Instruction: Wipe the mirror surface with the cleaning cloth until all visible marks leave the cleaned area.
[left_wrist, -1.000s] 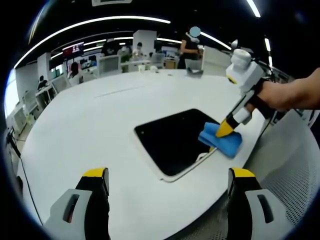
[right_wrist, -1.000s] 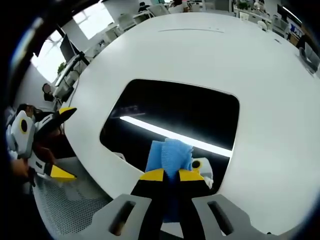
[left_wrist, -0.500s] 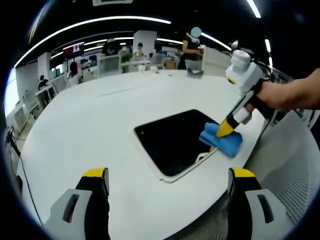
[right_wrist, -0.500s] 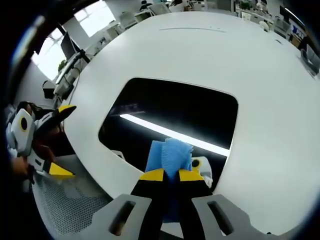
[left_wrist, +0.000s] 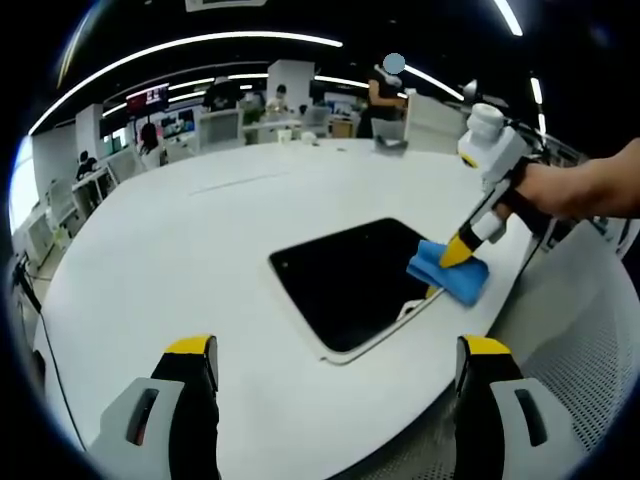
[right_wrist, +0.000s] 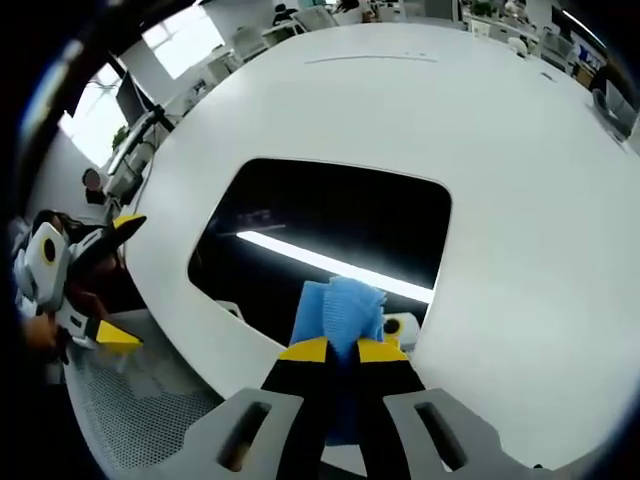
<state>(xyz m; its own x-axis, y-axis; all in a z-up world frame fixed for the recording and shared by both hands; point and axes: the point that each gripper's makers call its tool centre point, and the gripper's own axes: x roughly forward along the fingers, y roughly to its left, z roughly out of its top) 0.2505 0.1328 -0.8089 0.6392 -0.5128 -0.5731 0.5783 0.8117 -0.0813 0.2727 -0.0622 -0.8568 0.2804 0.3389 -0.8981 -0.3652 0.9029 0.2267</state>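
Note:
A dark rectangular mirror (left_wrist: 345, 280) (right_wrist: 320, 235) lies flat on the white round table (left_wrist: 200, 260); it reflects a ceiling light strip. My right gripper (right_wrist: 340, 350) (left_wrist: 457, 253) is shut on a blue cleaning cloth (right_wrist: 338, 310) (left_wrist: 447, 274), pressing it onto the mirror's corner near the table edge. A hand holds that gripper in the left gripper view. My left gripper (left_wrist: 330, 345) hovers open over the table's near edge, short of the mirror, nothing between its fingers. It also appears at the left (right_wrist: 95, 285) in the right gripper view.
A perforated grey chair seat (left_wrist: 590, 330) sits beside the table edge. Desks, monitors and people (left_wrist: 380, 95) fill the office behind the table. A small white object (left_wrist: 283, 136) rests at the far side.
My right gripper has slid the blue cloth slightly toward the mirror's outer corner and table edge. The left gripper has stayed put.

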